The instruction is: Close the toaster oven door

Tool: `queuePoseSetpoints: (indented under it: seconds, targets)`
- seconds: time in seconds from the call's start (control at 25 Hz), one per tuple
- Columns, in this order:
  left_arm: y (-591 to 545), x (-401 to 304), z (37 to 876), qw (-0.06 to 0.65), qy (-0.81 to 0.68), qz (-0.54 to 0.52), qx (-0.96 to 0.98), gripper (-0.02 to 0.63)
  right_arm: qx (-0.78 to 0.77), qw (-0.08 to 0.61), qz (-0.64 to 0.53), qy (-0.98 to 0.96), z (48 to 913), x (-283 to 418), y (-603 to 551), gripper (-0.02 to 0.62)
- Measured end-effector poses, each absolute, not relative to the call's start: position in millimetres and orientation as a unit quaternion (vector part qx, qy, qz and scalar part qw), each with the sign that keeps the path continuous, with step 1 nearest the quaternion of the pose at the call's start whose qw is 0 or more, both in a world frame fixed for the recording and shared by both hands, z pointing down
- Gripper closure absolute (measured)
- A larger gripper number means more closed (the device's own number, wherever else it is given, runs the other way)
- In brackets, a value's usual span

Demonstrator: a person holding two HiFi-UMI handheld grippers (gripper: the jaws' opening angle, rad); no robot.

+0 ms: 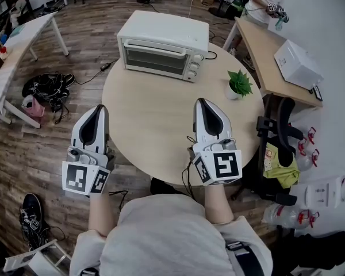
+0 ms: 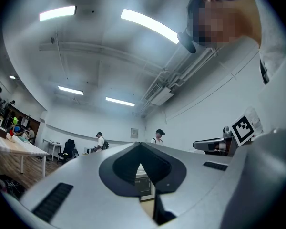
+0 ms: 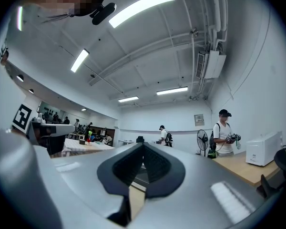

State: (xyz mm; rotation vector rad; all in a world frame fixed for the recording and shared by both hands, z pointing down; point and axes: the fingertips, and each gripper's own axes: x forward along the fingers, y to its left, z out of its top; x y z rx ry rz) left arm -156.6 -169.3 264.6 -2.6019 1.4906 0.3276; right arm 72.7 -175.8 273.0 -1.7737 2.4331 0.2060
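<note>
A white toaster oven (image 1: 164,46) stands at the far side of the round wooden table (image 1: 155,131), its glass door flat against the front and the knobs on its right. My left gripper (image 1: 99,109) hovers at the table's near left edge, shut with nothing in it. My right gripper (image 1: 202,103) is over the table's near right part, also shut and empty. Both point toward the oven from well short of it. A sliver of the oven (image 2: 144,182) shows through the narrow gap below the touching tips of the left gripper (image 2: 141,144), and likewise the oven (image 3: 142,174) below the right gripper (image 3: 143,144).
A small potted plant (image 1: 239,84) sits on the table right of the oven. A second table with a white box (image 1: 298,64) is at the right, a black chair (image 1: 279,148) beside it. Shoes and bags (image 1: 46,88) lie on the floor at left.
</note>
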Motion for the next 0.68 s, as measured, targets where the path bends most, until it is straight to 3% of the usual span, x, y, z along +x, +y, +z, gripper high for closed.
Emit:
queuePoseSetpoints:
  seconds: [0.68]
  targets:
    - [-147.8,-156.2,258.3,0.067,0.488,0.113,-0.863,0.600,-0.588,0.071,0.068,0.803,267.9,73.5,-147.2,0.584]
